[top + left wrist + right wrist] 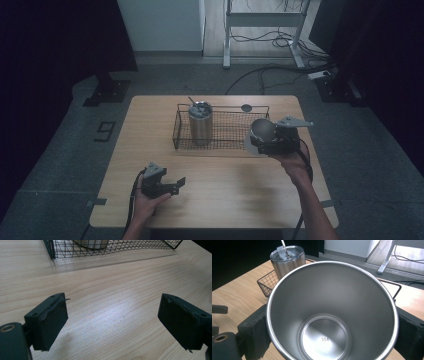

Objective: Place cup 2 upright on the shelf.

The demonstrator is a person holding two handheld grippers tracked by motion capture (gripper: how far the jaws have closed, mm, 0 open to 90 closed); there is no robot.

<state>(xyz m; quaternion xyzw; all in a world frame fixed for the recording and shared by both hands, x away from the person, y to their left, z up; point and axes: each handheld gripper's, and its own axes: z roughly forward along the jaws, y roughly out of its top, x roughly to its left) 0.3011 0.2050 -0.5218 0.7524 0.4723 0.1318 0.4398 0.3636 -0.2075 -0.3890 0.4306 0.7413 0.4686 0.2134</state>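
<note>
Right fingers (252, 340) clamping steel cup (329, 315) stamped 304, left fingers (50, 322) wide apart

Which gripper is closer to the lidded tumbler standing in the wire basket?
Right. The right gripper, holding a steel cup, hangs at the basket's end beside the lidded tumbler; the left gripper rests over the table's near edge.

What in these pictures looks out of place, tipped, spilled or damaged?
Little stands out. The steel cup clamped in the right gripper is tilted, its empty inside facing the camera, at the wire basket's right end. The lidded tumbler stands upright in the basket. Nothing looks spilled or damaged.
</note>
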